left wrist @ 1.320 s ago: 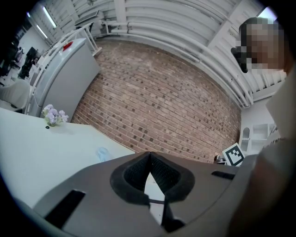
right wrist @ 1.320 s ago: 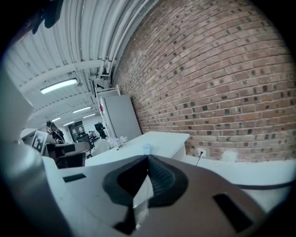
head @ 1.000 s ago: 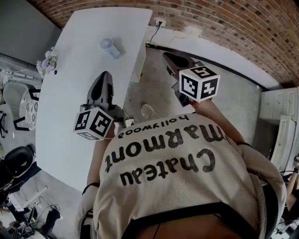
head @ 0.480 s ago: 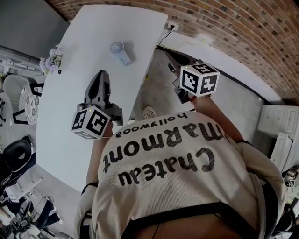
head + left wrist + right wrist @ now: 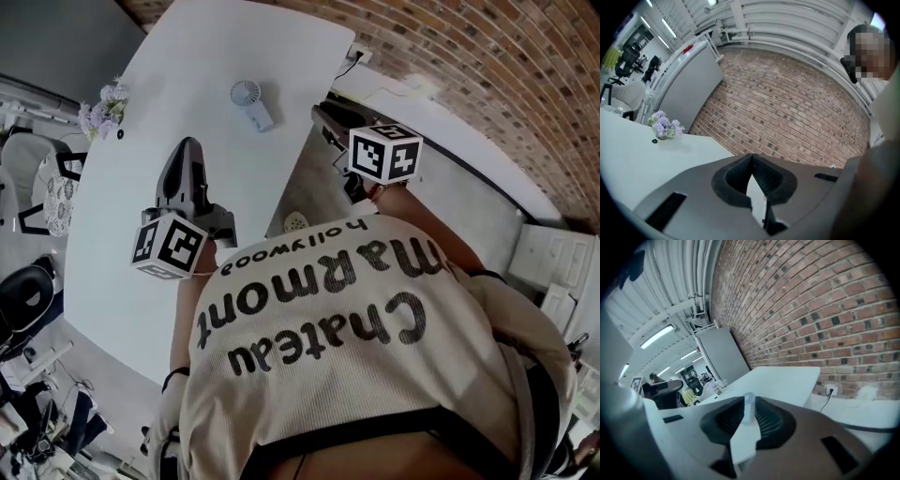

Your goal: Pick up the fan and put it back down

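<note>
Head view looks down on a long white bench (image 5: 141, 234) that runs toward a brick wall (image 5: 487, 56). A small pale-blue handheld fan (image 5: 251, 101) sits on the bench near its far end, well apart from both grippers. The left gripper (image 5: 187, 143) is over the bench and points along it. In the left gripper view its fingers (image 5: 736, 176) are pressed together at the tips, with nothing between them. The right gripper (image 5: 320, 111) is by the bench's right edge and aimed at the fan. Its fingers (image 5: 771, 420) are opening, with a narrow gap between them. Nothing is in the gap, and the fan (image 5: 749, 405) shows far beyond it. Lilac flowers (image 5: 105, 101) stand at the bench's left edge.
</note>
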Available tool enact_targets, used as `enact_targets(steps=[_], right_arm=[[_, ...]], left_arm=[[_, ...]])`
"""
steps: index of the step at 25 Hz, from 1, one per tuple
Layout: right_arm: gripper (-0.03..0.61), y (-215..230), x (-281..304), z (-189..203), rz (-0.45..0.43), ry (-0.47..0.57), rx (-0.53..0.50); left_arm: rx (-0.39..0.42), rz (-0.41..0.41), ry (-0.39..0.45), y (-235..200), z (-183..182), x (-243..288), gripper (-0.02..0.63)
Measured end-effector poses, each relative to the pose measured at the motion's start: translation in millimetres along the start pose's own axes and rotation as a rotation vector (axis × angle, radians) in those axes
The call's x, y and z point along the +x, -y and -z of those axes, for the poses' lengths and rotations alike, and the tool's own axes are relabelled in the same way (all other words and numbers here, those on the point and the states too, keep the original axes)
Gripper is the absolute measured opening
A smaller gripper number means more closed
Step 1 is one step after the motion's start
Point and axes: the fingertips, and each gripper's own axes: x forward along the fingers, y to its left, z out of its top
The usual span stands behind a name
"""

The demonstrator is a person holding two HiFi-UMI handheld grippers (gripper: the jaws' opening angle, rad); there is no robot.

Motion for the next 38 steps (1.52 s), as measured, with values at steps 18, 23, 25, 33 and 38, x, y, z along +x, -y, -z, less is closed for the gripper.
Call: enact_targets(steps=[18,23,25,33,38], right_arm=[[0.221,-39.7,90.2,33.6,-0.149,-0.219,-0.075],[0.257,-34.9,113.6,38.5,-0.169,-0.281,-0.106],[0.269,-31.6,122.6,42.6,-0.174,-0.32,-0.113],[0.336,-24.5,156.2,50.0,-0.14,-0.43,-0.118],[0.359,-21.6,172.5,53.3,-0.085,-0.439,-0.119]], left_arm=[[-0.029,-0.317,0.136,-57.1,-19.2,-82.1,0.002],[-0.038,-0.431,0.173,-66.2,-20.1,-100.1,0.002],[-0.041,-0.472,0.195,-65.2,-22.3,-103.5,0.002],[-0.068,-0.643,0.27,-52.6,-16.5,-129.1,0.002],[-0.069,-0.721,0.295,-50.3,-10.9,-148.2,0.002]])
